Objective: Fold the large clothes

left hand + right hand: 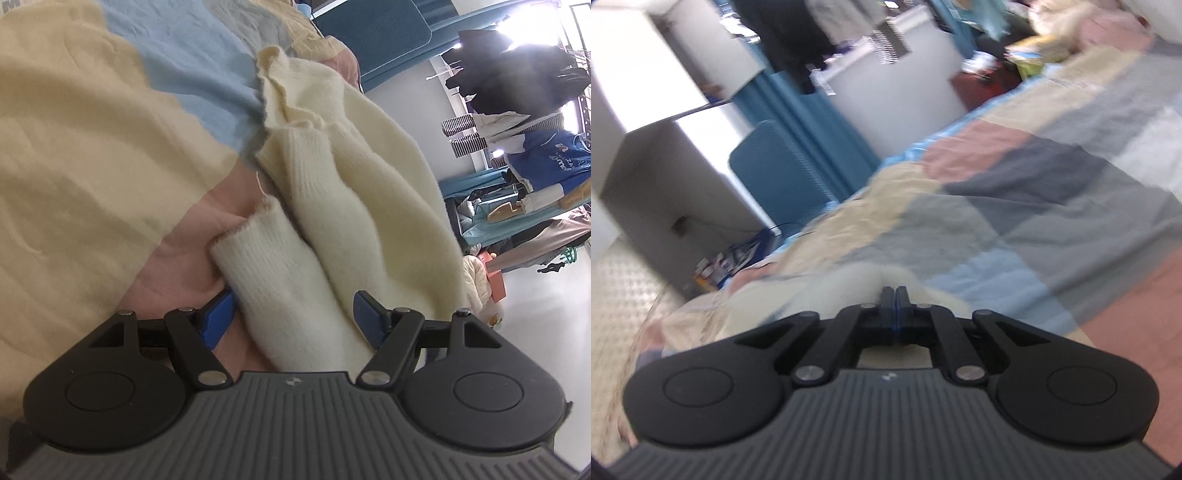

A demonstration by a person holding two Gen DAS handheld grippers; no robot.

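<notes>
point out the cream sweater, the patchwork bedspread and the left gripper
cream sweater [354, 206], left wrist view, on its fuzzy body
patchwork bedspread [74, 147], left wrist view, on a yellow patch
left gripper [295, 317], left wrist view, midway between its blue fingertips

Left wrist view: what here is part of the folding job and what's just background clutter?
Job: cream sweater; left gripper, open around its folds; patchwork bedspread it lies on.

Clutter: hanging clothes rack; teal chair; orange box.
</notes>
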